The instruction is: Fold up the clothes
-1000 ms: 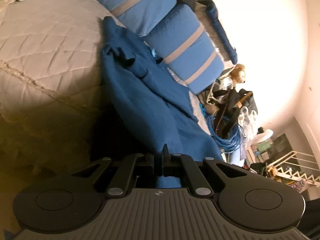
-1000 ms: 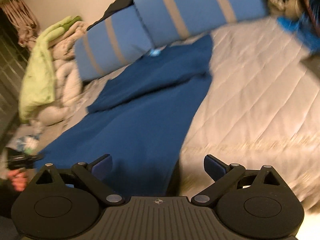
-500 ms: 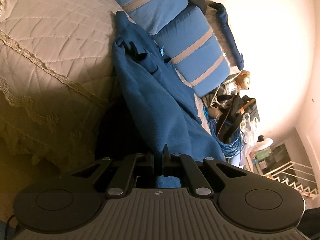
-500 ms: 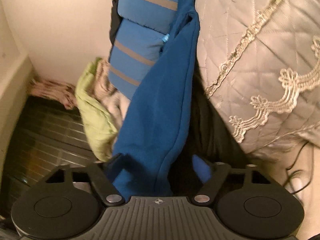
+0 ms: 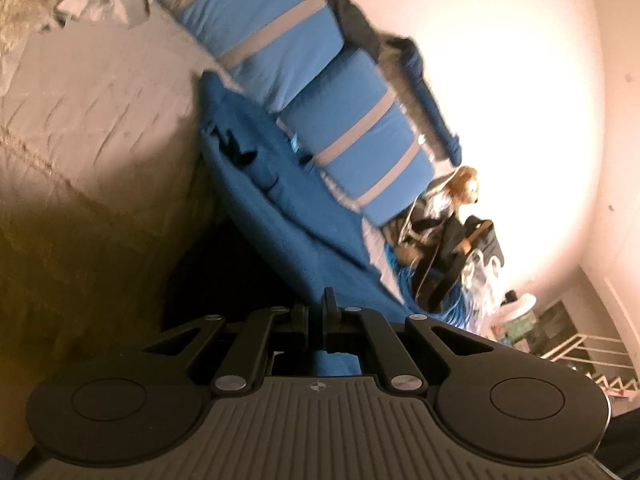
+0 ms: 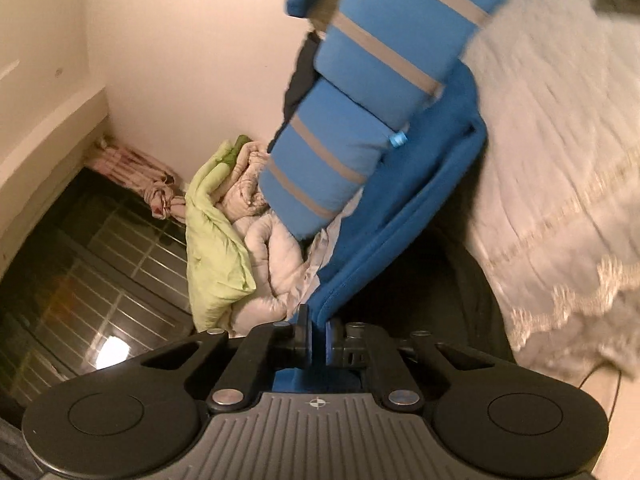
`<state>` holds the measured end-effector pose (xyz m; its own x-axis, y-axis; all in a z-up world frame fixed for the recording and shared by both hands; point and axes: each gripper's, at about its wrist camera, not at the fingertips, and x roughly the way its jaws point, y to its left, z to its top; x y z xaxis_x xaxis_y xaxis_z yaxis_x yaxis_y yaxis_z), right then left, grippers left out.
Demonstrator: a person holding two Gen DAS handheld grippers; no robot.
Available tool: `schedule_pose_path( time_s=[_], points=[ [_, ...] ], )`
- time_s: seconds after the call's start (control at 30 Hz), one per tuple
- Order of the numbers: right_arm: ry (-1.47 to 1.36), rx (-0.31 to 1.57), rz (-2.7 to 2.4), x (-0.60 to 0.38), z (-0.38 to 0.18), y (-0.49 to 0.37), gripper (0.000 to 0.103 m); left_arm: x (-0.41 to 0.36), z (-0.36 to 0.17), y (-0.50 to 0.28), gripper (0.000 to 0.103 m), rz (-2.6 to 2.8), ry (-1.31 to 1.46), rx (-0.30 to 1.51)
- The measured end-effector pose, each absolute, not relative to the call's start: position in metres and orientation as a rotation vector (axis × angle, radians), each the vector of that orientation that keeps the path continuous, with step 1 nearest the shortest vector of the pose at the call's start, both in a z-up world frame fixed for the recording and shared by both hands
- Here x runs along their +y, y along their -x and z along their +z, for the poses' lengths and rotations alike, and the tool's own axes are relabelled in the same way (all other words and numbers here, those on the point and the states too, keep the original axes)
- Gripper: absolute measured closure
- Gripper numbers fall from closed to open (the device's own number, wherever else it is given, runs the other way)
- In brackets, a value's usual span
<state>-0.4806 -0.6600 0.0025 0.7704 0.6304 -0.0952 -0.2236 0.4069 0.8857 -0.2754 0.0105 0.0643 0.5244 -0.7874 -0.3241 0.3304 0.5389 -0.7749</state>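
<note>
A dark blue garment [image 5: 280, 216] stretches from the bed down to my left gripper [image 5: 317, 316], whose jaws are shut on its near edge. In the right wrist view the same blue garment [image 6: 404, 216] runs as a taut band from the pillows to my right gripper [image 6: 318, 334], with both pads pressed on its hem. The cloth hangs lifted off the beige quilted bedspread [image 5: 88, 92], with a dark shadow under it.
Blue pillows with grey stripes [image 5: 304, 60] lie along the head of the bed by the wall. A light green blanket and pale bedding [image 6: 216, 236] are piled beside the pillows. Cables, bags and a plush toy [image 5: 464, 188] clutter the far bedside. A lace-trimmed bedspread edge [image 6: 568, 280] hangs at right.
My right gripper went from wide open to shut on the garment's hem and rolled as it moved. The left gripper stayed shut on the cloth and rose a little.
</note>
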Motion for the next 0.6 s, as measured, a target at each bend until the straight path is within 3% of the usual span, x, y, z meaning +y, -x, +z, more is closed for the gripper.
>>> schedule_pose_path(
  time_s=[0.33, 0.6],
  points=[
    [-0.940, 0.462, 0.649, -0.653, 0.031, 0.498, 0.096, 0.014, 0.091, 0.309, 0.098, -0.793, 0.659, 0.663],
    [-0.946, 0.413, 0.613, -0.655, 0.052, 0.468, 0.095, 0.008, 0.097, 0.275, 0.098, -0.727, 0.666, 0.668]
  ],
)
